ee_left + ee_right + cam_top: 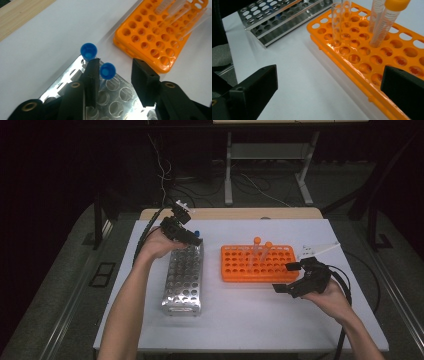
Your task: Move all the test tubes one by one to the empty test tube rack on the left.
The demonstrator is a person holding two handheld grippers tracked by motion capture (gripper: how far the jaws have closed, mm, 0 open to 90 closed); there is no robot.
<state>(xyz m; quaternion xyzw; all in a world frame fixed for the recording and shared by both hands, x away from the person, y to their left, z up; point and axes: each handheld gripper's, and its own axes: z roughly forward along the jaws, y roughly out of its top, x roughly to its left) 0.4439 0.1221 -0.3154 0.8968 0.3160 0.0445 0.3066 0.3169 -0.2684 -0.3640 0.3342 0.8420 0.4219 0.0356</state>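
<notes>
Your left gripper [115, 68] stands released around a blue-capped tube [107, 71] in the metal rack [117, 97] (right gripper [289, 277] gapes empty too), so withdrawing sideways could tip it.

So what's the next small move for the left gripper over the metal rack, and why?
Probably lift the left gripper straight up and clear. Its jaws stand apart around a blue-capped tube that sits in the metal rack, with a gap on one side, so the tube looks released.

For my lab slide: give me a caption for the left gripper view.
Left gripper, jaws open, around a blue-capped tube standing in the perforated metal rack beside an orange plastic rack.
</notes>
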